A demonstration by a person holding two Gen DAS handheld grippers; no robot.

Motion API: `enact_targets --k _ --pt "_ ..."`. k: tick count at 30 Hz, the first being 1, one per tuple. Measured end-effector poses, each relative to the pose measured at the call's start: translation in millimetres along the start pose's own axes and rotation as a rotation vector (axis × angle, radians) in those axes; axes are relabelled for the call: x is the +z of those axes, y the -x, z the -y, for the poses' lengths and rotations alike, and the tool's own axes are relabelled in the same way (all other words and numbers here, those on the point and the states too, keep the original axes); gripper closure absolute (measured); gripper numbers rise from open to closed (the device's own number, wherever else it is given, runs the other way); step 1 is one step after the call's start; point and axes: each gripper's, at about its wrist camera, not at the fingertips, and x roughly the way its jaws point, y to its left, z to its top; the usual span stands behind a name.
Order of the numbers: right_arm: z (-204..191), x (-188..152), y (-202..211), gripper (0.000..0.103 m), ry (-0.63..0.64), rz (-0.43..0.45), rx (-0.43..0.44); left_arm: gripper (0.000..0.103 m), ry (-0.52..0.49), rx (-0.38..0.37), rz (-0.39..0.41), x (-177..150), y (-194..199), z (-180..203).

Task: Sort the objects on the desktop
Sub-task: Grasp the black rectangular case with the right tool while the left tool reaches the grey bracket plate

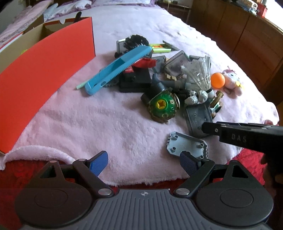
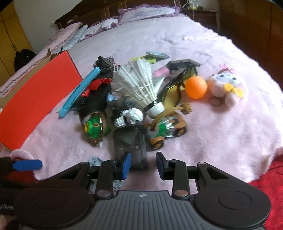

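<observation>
A heap of small objects lies on a pink fleece blanket [image 1: 88,120]: a light blue toothed sheath [image 1: 116,69], a green spinning top [image 1: 162,104], a white shuttlecock [image 2: 139,83], an orange ball [image 2: 196,87], a pink plush toy [image 2: 224,86], a toy car [image 2: 166,131] and yellow-lensed glasses [image 2: 175,88]. My right gripper [image 2: 143,165] is open, low over the near end of a dark grey tile [image 2: 130,143]; its black finger [image 1: 212,129] enters the left wrist view. My left gripper [image 1: 143,163] is open and holds nothing, beside a pale grey plate [image 1: 185,144].
A red box lid [image 1: 40,70] stands against an open cardboard box [image 1: 26,39] on the left. Bare blanket lies between that lid and the heap. A red cover [image 2: 265,177] shows past the blanket's near edge. Pillows [image 2: 141,12] and dark wooden furniture [image 1: 247,35] are behind.
</observation>
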Motion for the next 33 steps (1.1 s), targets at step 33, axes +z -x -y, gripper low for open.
enact_targets --k 33 --pt "10.3 -30.5 28.1 0.064 0.106 0.062 -0.153 0.036 -0.193 -0.075 -0.006 7.2 -39.8 47.6"
